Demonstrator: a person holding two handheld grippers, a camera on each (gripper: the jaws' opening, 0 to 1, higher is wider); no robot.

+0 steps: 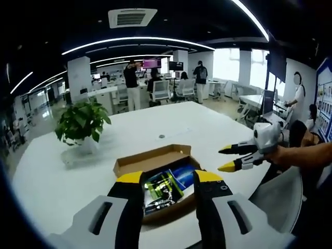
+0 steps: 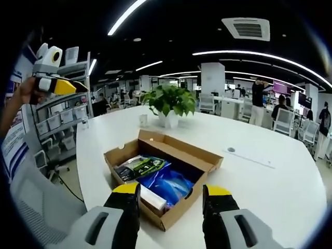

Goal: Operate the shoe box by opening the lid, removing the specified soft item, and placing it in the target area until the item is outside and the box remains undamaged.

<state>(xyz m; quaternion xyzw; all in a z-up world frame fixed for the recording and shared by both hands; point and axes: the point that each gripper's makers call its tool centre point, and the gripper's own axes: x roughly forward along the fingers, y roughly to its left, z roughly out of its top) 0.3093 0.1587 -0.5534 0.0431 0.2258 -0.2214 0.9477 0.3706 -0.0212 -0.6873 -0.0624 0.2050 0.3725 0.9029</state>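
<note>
An open cardboard shoe box (image 1: 151, 157) lies on the white table, its lid folded back flat. Inside are a blue crinkly soft bag (image 1: 184, 173) and a green-and-black packet (image 1: 163, 188). My left gripper (image 1: 168, 179) hovers just before the box, open and holding nothing. In the right gripper view the same box (image 2: 175, 216) shows the blue bag (image 2: 167, 185), the packet (image 2: 140, 166) and a white strip along the near wall. My right gripper (image 2: 172, 190) stands open above the box's near corner, nothing between its jaws. The right gripper (image 1: 229, 158) also enters the left gripper view, off the box's side.
A potted green plant (image 1: 82, 122) (image 2: 168, 101) stands on the table beyond the box. A grey chair (image 1: 275, 194) sits at the table's edge. The left gripper (image 2: 56, 83) shows high at the left. People and desks fill the office behind.
</note>
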